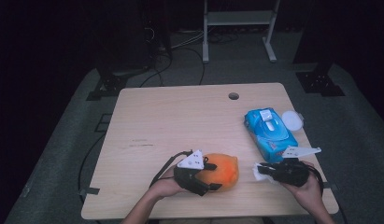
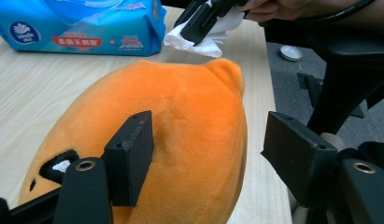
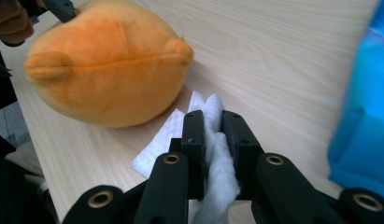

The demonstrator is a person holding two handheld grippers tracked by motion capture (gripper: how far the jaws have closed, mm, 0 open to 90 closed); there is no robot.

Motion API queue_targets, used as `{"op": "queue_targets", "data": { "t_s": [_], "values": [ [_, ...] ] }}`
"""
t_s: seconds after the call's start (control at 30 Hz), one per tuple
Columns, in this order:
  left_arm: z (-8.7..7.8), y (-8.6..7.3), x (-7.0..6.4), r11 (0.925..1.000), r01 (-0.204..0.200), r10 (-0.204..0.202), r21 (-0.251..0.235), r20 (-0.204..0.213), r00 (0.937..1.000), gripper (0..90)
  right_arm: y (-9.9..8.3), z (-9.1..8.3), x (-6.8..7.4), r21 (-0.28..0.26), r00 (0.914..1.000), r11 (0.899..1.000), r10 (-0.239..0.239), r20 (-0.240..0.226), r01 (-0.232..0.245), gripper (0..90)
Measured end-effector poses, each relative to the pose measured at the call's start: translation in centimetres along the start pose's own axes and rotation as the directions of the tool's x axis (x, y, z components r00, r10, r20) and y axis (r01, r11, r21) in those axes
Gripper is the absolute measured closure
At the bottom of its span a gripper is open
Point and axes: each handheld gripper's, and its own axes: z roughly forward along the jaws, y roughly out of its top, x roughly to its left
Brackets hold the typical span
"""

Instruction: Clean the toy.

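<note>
The left tool (image 1: 213, 176) is standing with its jaws spread wide around the near-left end of the orange plush toy (image 1: 221, 171), one pad lying against the fabric and the other standing off it; it is bracing the toy rather than clamping it. The right tool (image 1: 264, 171) is pinching a white wipe (image 3: 213, 140) tight between its jaws, holding it just right of the toy, near but apart from it. The toy is lying on the near middle of the table (image 1: 180, 121).

Risks, as judged from this position:
- The toy is rounded and soft. With the left tool not clamping it, a sideways stroke of the wipe is likely to be rolling or sliding it toward the near edge.
- The wipe is hanging loose below the jaws. Dragging it over the plush pile may be pulling it out of the grip or bunching it.
- The two tools are working close together and may be colliding.

The table is pale wood grain, flat and smooth, offering little friction. A blue wipe pack (image 1: 270, 134) is lying at the right with a white lid (image 1: 292, 120) just beyond it. The room is dark, with grey carpet, cables and a white frame at the far side.
</note>
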Motion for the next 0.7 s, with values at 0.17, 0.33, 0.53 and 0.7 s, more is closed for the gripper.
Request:
{"op": "queue_targets", "data": {
  "t_s": [0.17,0.33,0.53,0.7],
  "values": [
    [0.3,-0.1,-0.3,1.0,-0.006,0.006,0.002,0.032,0.9995,33.5,0.7,-0.1,0.6,-0.068,0.9975,0.997,0.02,-0.068,-0.024,78.9],
    [0.7,0.0,-0.8,0.9994,-0.031,0.029,0.019,0.057,0.9979,33.5,3.1,1.3,4.1,-0.121,0.985,0.991,-0.072,-0.157,0.053,78.8],
    [0.6,-0.3,-0.8,0.9992,-0.028,0.026,0.027,0.083,0.9962,35.0,3.7,3.6,6.7,-0.07,0.9712,0.982,-0.185,-0.15,0.176,78.3],
    [0.7,-0.4,-0.9,0.9994,-0.023,0.02,0.025,0.096,0.9952,35.2,2.5,2.7,6.0,-0.036,0.9745,0.982,-0.188,-0.123,0.185,78.0]
  ]
}}
